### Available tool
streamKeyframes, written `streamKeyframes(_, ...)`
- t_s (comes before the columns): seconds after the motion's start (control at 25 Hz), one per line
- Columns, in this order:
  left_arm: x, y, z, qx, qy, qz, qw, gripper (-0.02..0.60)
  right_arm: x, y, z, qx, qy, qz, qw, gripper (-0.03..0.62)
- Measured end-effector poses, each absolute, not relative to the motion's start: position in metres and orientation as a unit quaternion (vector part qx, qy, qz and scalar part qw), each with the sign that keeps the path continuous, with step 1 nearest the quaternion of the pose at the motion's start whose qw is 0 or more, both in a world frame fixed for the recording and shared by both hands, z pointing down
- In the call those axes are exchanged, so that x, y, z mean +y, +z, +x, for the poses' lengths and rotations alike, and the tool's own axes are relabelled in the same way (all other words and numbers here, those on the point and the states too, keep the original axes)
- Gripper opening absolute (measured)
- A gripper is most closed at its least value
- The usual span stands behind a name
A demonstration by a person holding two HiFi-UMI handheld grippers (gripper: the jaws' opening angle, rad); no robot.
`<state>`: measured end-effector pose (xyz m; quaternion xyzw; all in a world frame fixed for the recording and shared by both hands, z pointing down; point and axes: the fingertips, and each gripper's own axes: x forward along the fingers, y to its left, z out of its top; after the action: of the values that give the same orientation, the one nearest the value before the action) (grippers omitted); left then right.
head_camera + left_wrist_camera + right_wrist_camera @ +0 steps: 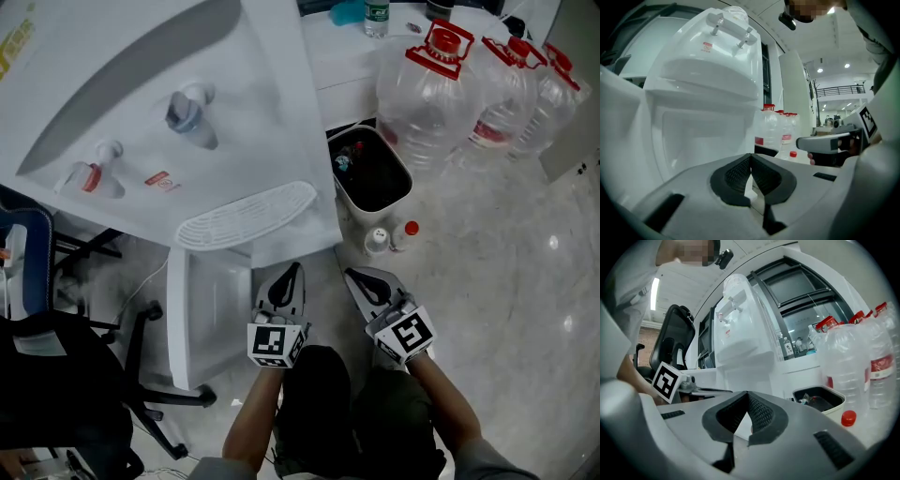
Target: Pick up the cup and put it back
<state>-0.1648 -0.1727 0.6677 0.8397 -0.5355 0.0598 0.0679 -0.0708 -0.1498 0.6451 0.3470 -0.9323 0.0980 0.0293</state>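
While no cup shows in any view, left hand-held gripper point(295, 268) and right hand-held gripper point(350, 274) both hang clenched on nothing before the water dispenser point(187, 56); task judged not begun.
Cup: none visible, whereabouts cannot be told; pick-up and return both left to do. Hand-held grippers: two. Water dispenser: one, with blue tap point(185, 110) and red tap point(89, 176). Large red-capped jugs: three point(427, 94) point(497, 108) point(548, 108), side by side. Waste bin point(349, 208): one, beside the dispenser. Small bottles: two point(377, 240) point(405, 232), on the floor just beside the bin. Office chair point(56, 356): one.
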Motion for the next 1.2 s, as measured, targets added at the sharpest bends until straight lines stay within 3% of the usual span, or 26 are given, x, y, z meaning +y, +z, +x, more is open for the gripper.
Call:
streamKeyframes(0.16, -0.194, 0.701, -0.179, -0.553, 0.062, 0.827, 0.075, 0.012, -0.154, 0.661, -0.075, -0.933, 0.107, 0.342, 0.032, 0.011)
streamKeyframes(0.4, -0.223, 0.751, -0.191, -0.569, 0.074, 0.813, 0.098, 0.112, -0.158, 0.678, -0.065, -0.930, 0.110, 0.352, 0.007, 0.011)
streamKeyframes(0.8, -0.275, 0.803, -0.189, -0.594, 0.089, 0.792, 0.108, 0.209, -0.163, 0.704, -0.046, -0.920, 0.140, 0.366, 0.018, 0.011)
streamKeyframes(1.0, -0.292, 0.825, -0.192, -0.620, 0.097, 0.768, 0.127, 0.308, -0.170, 0.712, -0.035, -0.916, 0.145, 0.372, 0.028, 0.011)
streamKeyframes(1.2, -0.307, 0.836, -0.192, -0.624, 0.103, 0.764, 0.131, 0.322, -0.173, 0.721, -0.028, -0.914, 0.155, 0.372, 0.039, 0.011)
